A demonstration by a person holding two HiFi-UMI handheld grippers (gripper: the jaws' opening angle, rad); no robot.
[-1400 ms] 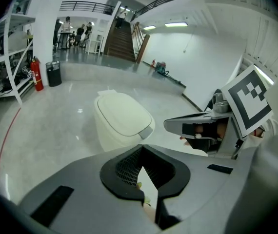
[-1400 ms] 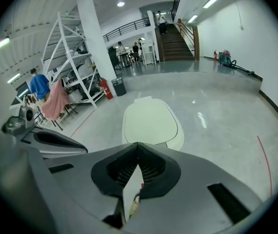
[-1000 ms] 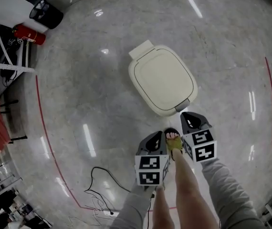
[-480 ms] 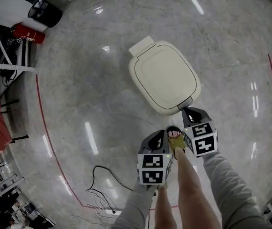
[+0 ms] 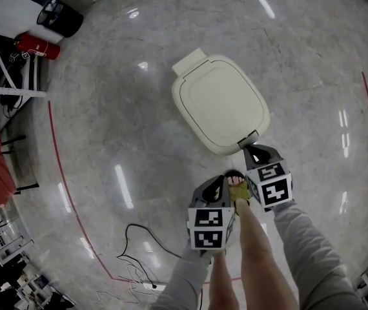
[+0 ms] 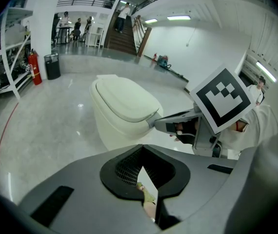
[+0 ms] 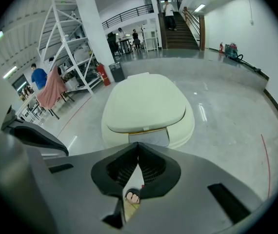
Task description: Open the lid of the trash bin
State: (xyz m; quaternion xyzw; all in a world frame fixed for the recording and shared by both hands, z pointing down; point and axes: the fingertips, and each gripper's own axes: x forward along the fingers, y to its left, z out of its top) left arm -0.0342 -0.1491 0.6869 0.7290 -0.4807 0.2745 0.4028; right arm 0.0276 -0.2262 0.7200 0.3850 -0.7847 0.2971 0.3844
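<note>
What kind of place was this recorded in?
Probably a large open hall of a lab or workshop building: polished stone floor, a staircase up to a railed mezzanine, metal shelving racks and a red fire extinguisher.

The trash bin (image 5: 219,105) looks like smooth cream plastic with a soft sheen, and its lid (image 7: 146,104) is the same. The floor (image 5: 106,128) looks like speckled grey stone, polished glossy enough to mirror the lights. The left tongs (image 6: 140,152) and right tongs (image 7: 138,147) have matt grey plastic shells, ribbed black inside. The sleeve (image 5: 313,257) is grey cloth.
</note>
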